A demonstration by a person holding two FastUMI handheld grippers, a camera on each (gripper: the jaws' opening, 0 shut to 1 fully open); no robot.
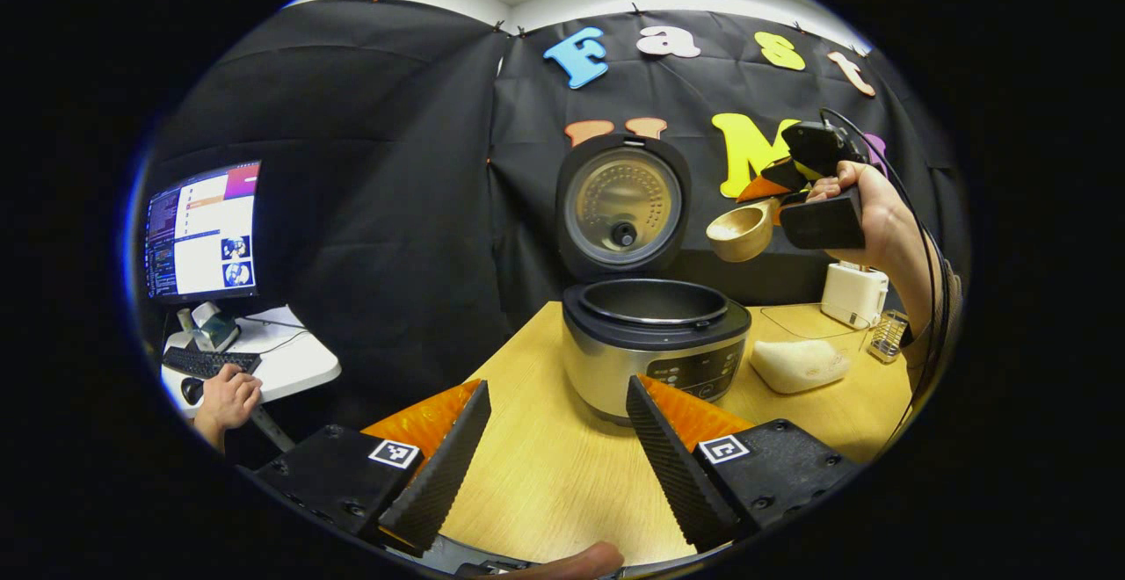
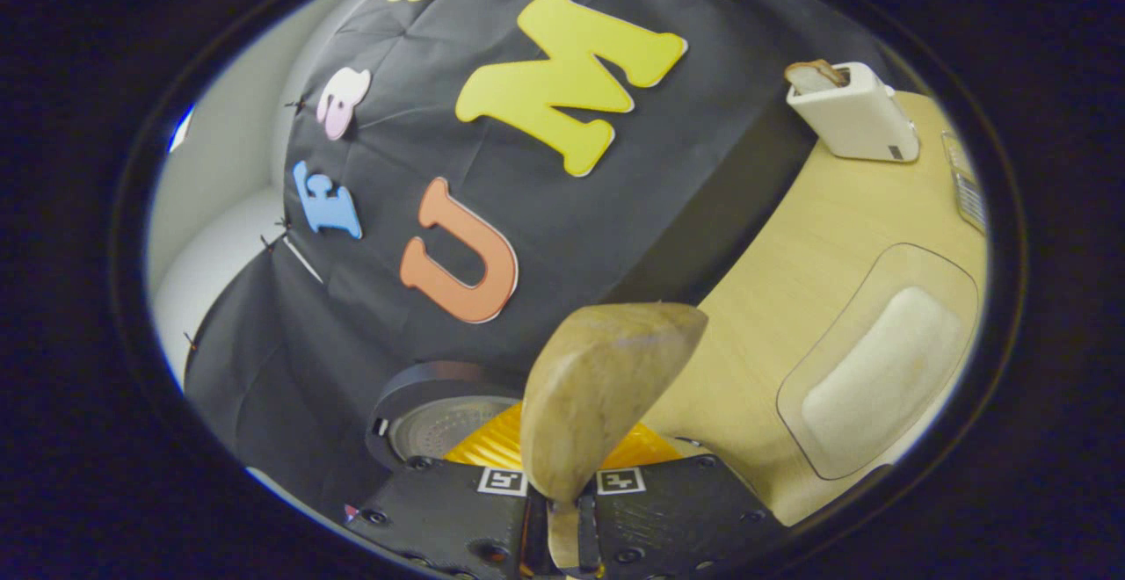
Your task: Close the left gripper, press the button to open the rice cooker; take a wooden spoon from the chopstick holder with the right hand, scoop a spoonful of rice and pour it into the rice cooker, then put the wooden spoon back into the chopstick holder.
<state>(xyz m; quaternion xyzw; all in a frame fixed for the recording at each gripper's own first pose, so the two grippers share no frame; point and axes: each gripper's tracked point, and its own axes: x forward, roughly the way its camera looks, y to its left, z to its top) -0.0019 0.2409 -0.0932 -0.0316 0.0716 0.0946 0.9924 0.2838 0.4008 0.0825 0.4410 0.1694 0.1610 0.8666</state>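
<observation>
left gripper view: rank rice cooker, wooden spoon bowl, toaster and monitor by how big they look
1. rice cooker, with its raised lid
2. monitor
3. wooden spoon bowl and toaster look about alike, so I won't rank them. The spoon, in the right hand-held gripper, may sit nearer the camera.

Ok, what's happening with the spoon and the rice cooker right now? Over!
Left gripper open, low before the rice cooker. Right gripper shut on wooden spoon, held high. Cooker lid up, pot clear.

Wooden table (image 1: pixel 562 474) under rice cooker (image 1: pixel 655 347), toaster (image 1: pixel 852 293)
</observation>
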